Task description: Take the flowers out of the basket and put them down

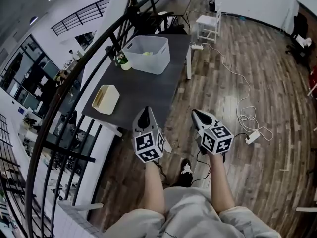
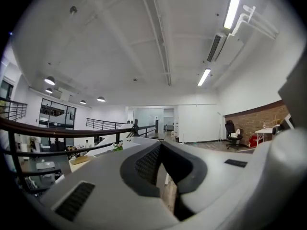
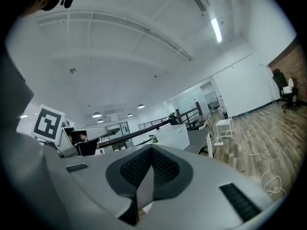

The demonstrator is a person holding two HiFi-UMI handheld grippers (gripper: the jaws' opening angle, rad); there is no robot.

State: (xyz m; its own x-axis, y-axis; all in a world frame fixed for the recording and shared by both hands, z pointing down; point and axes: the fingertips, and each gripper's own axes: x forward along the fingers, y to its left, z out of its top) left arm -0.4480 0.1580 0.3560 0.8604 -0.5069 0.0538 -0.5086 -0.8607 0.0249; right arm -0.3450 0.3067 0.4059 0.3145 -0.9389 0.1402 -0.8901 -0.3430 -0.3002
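The flowers show only as a small pale yellow-green patch low inside the white basket. They are too small here to tell which way their stems run. The basket stands at the far end of the dark counter, its long side lying roughly across the line of approach. Just beside its left corner is a little green plant in a pale pot, and nearer the person, toward the counter's left edge, lies a cream tray.

The left hand-held gripper hangs at the counter's near edge and points up the counter toward the basket. Its jaws are together at the tips with nothing between them. The right hand-held gripper is off the counter's right side, over the wooden floor, and its jaws are likewise closed and empty.

Both are well apart from the basket, which lies straight ahead and slightly left. The left one looks nearer and better lined up. Whichever goes in will need to open its jaws and reach over the rim from above.
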